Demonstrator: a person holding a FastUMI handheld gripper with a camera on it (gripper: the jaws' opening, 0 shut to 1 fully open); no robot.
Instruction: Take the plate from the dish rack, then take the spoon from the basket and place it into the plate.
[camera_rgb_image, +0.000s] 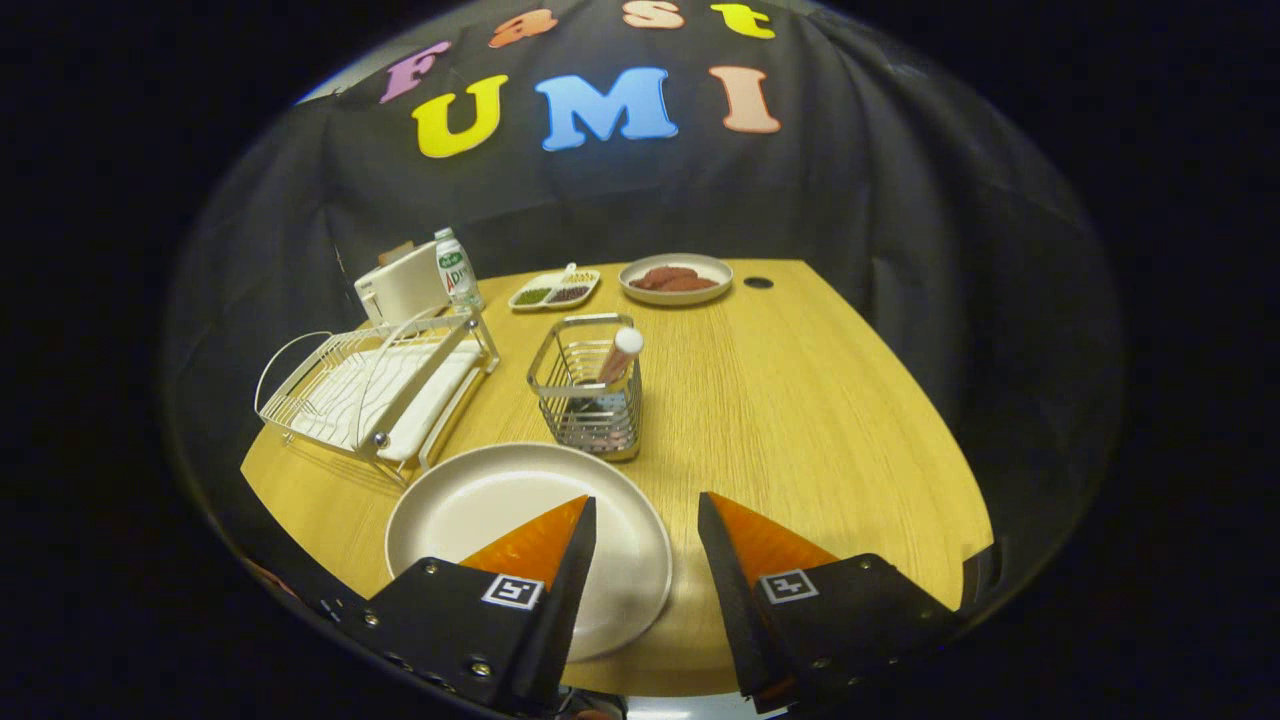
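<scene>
Black cloth wall behind; wooden counter (800, 420) in front, rounded at the near edge, small dark hole near the far edge.

Claw (646, 520): released, fingers spread apart, nothing between them. Left finger over the near right part of the plate (480, 510); contact with the plate not determinable. Right finger over bare counter, just beside the plate's right rim.

Plate: cream, round, flat on the counter, out of the dish rack (375, 385), just ahead of and partly under the left finger. No contents visible.

Dish rack: white wire, with a white tray beneath, beyond the plate to the left, near it but apart.

Basket (588, 395): metal wire, upright, just beyond the plate's far rim, ahead of the gap between the fingers. Spoon (620, 355): standing in the basket, tilted, pale rounded handle end protruding above the rim; lower part blurred behind the wires.

Far side of counter: white box-like appliance (400, 285) with a bottle (457, 268) beside it, a divided dish (553, 290) with dark fillings, and a bowl (676, 278) holding reddish-brown pieces.
</scene>
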